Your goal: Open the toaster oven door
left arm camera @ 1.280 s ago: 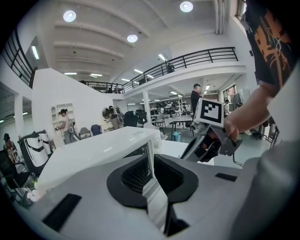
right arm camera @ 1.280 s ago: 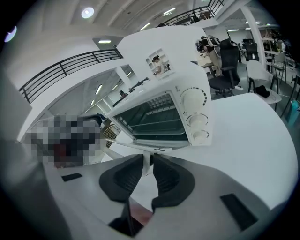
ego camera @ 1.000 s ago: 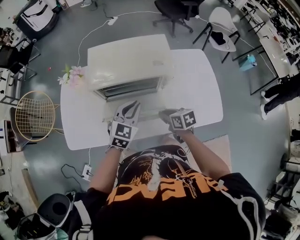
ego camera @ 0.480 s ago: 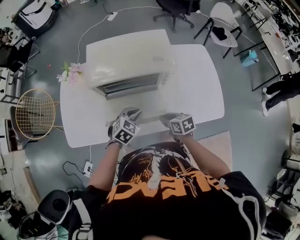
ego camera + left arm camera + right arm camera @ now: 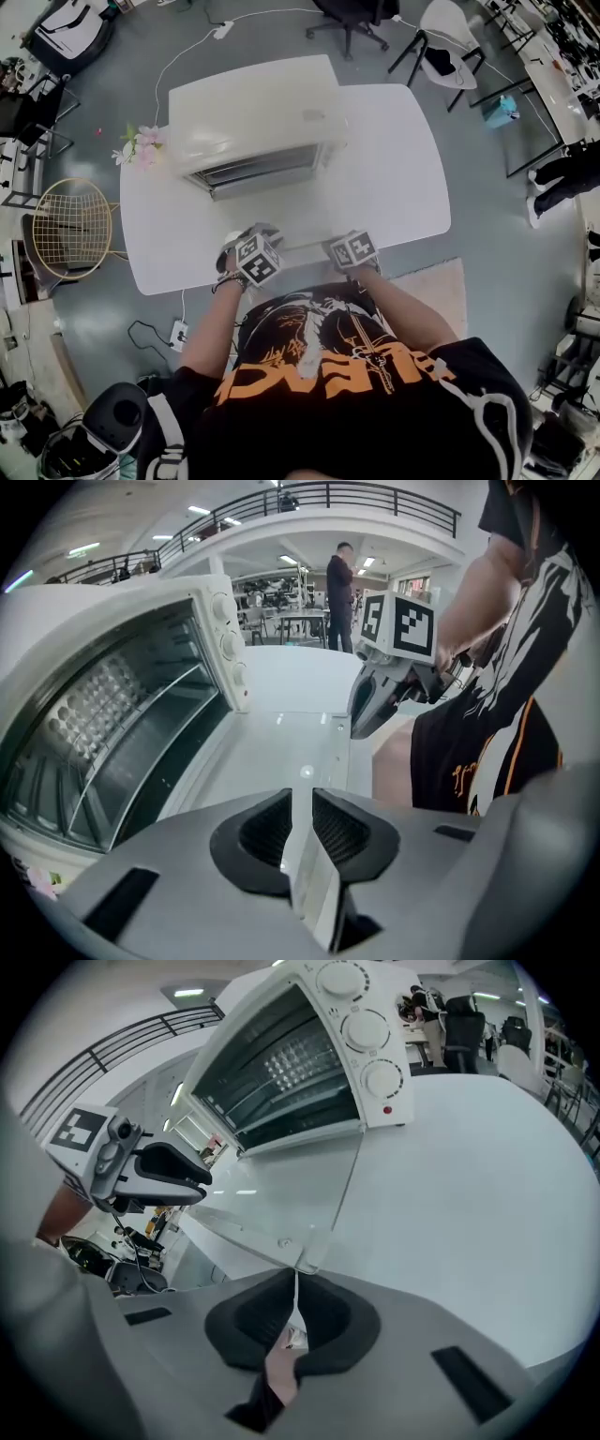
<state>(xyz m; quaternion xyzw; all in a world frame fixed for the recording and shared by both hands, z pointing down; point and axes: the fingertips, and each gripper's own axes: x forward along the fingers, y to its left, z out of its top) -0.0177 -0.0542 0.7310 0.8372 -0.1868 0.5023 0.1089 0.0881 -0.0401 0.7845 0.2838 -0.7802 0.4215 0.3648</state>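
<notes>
Pulled lower than before, we find the toaster oven door [image 5: 272, 1194] clamped between the jaws of left gripper [image 5: 301, 803] and right gripper [image 5: 293, 1283].

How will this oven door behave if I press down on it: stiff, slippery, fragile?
Likely stiff: the door is a flat glass pane hinged at the toaster oven, so it should swing, not bend. Probably slippery and chip-prone: the right gripper and left gripper pinch only its thin glossy front edge.
</notes>
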